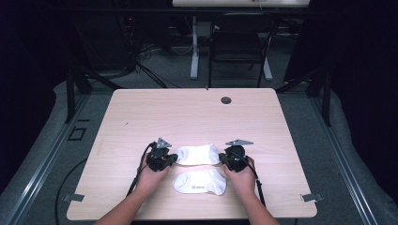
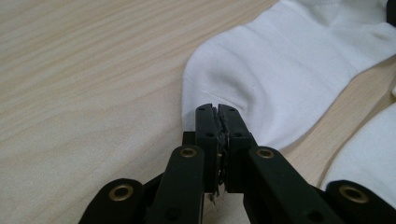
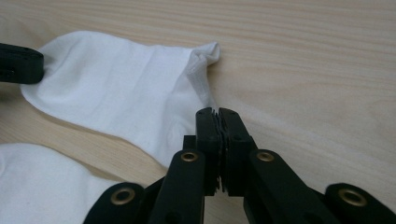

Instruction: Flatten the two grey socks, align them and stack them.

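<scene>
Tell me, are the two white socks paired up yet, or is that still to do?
Not yet, it seems. The far sock and the near sock lie flat, side by side and apart on the table. In hand: the left gripper and the right gripper are each shut at one end of the far sock, apparently pinching its edge. Left, probably: lifting it and laying it on the near sock.

Dark room, grey carpet, black chair beyond wooden table.

Light wooden table, two white socks lying flat near its front edge
</scene>
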